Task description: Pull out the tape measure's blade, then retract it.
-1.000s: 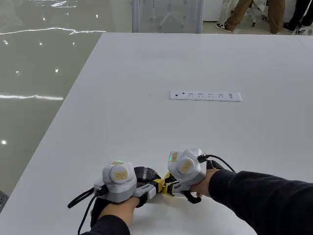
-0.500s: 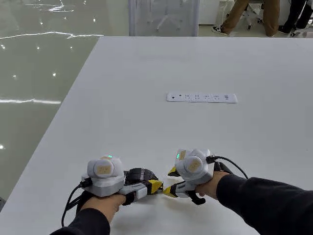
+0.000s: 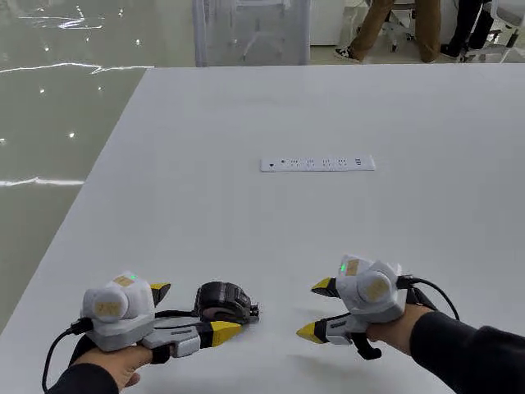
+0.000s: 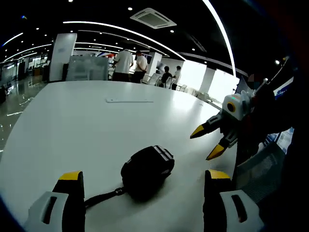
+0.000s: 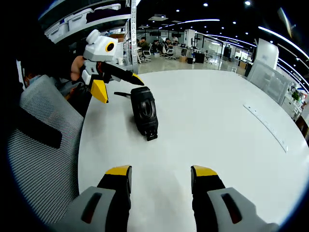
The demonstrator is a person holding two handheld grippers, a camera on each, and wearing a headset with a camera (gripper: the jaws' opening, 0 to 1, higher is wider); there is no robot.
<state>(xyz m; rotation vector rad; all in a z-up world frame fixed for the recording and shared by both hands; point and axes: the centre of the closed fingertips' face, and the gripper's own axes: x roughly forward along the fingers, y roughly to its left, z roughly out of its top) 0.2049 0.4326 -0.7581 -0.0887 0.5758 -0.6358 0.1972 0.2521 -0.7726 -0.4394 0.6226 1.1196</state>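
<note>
Left gripper [image 3: 193, 310]: I hold it low at the near edge of the table [image 3: 246, 123], jaws spread wide and clamping nothing. In the left gripper view both yellow tips stand well apart, and the tape measure [image 4: 147, 169] lies on the table just ahead of them, in line with the gap. I cannot tell whether either jaw touches the case. Its dark strap [image 4: 101, 197] trails back toward the left jaw.

Right gripper [image 3: 314, 309]: also held low over the table, off to the right of the tape measure and apart from it. Its jaws are parted and hold nothing; in its own view there is bare table between the two tips.

Tape measure: a black case resting on the table, near the front edge, between the two grippers and closer to the left one. In the right gripper view it lies lengthwise, with a small tab at the end facing the right gripper; the detail is too small to identify further.

Surroundings: a white power strip [image 3: 318, 163] lies flat further out on the table, well apart from the work. A grey mesh chair [image 5: 43, 159] sits at the table edge in the right gripper view. People stand beyond the table's far end.
</note>
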